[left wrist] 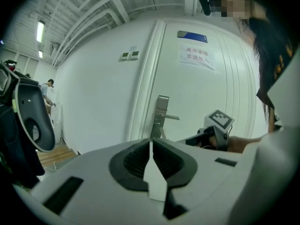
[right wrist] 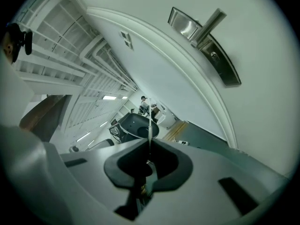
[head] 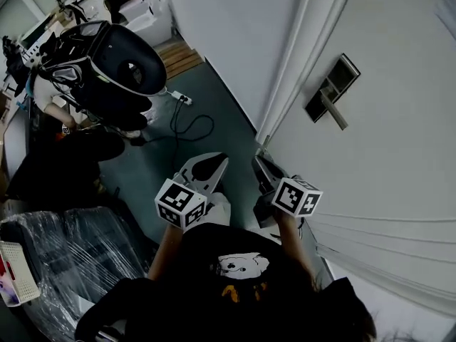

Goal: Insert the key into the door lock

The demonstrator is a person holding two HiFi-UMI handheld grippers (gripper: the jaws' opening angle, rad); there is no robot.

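The metal lock plate with its lever handle sits on the white door up and to the right of both grippers. The right gripper view shows that plate overhead, with a small round keyhole below the handle. My right gripper is shut on a thin key whose blade sticks out past the jaw tips, seen edge-on. It is well short of the door. My left gripper is shut with nothing in it. Both grippers hang close to my body.
A black wheeled rig stands at the left, with a power strip and cable on the green floor. A plastic-wrapped bundle and white basket lie at lower left. A paper notice hangs on the door.
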